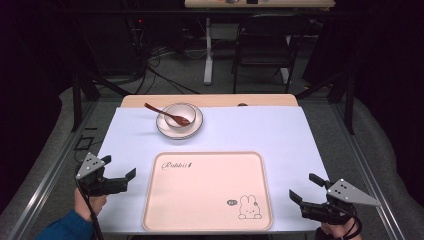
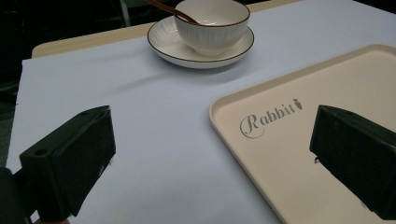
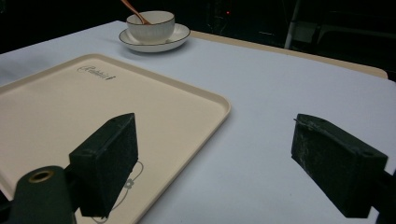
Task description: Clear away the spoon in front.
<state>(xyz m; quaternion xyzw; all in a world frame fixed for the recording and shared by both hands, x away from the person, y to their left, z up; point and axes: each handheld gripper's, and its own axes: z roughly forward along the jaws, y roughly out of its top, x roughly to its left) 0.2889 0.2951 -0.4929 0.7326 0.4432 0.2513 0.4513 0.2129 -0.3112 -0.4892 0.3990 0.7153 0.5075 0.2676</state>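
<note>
A cream tray with a rabbit drawing and the word "Rabbit" lies at the front middle of the table, with nothing on it. Behind it a white bowl sits on a white saucer, and a brown spoon leans in the bowl with its handle pointing left. My left gripper hovers open just left of the tray's edge. My right gripper stands open at the tray's right side. The bowl shows far off in both gripper views.
A pale blue-white sheet covers the wooden table. Beyond the table stand a dark chair and a white desk leg, with cables on the floor. Metal rails run along both sides.
</note>
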